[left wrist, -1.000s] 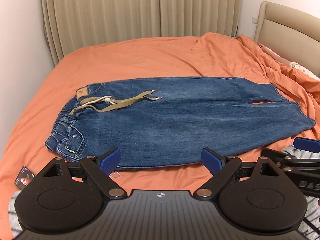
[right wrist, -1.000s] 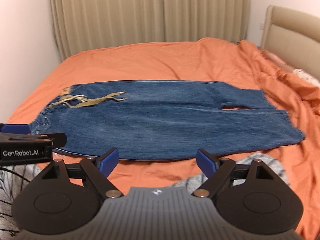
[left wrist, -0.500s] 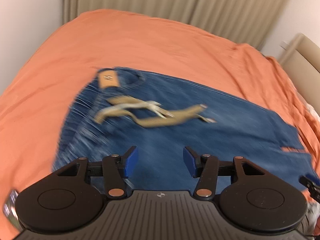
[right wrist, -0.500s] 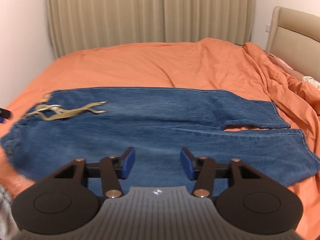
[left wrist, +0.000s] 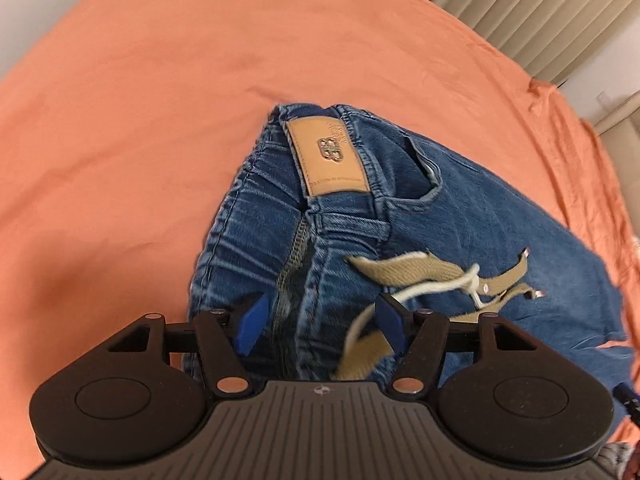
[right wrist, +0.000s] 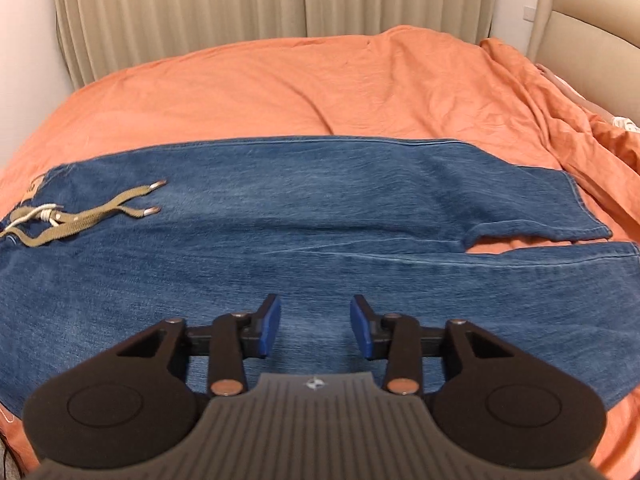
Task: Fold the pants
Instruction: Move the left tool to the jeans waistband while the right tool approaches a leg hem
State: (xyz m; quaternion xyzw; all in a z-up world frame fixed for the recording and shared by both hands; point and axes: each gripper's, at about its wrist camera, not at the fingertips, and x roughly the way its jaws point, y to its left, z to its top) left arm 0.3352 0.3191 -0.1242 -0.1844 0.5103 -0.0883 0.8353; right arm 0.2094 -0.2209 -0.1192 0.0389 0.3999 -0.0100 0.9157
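Observation:
Blue jeans lie flat across the orange bed, waist to the left and leg ends to the right. In the left wrist view the waistband, with its tan leather patch and khaki drawstring, lies close below. My left gripper hovers over the waistband, its jaws opening. Denim and a drawstring end show between the pads, which do not press on them. My right gripper hangs over the near edge of the thigh part, its jaws closing but still apart, nothing pinched. The drawstring lies at the far left there.
The orange sheet stretches behind the jeans to a beige curtain. A rumpled orange duvet and a padded headboard stand at the right. Bare sheet lies left of the waistband.
The left gripper swung left and down onto the waistband, rolling as it went; its jaws narrowed, then widened a little. The right gripper moved forward and down over the legs, jaws narrowing.

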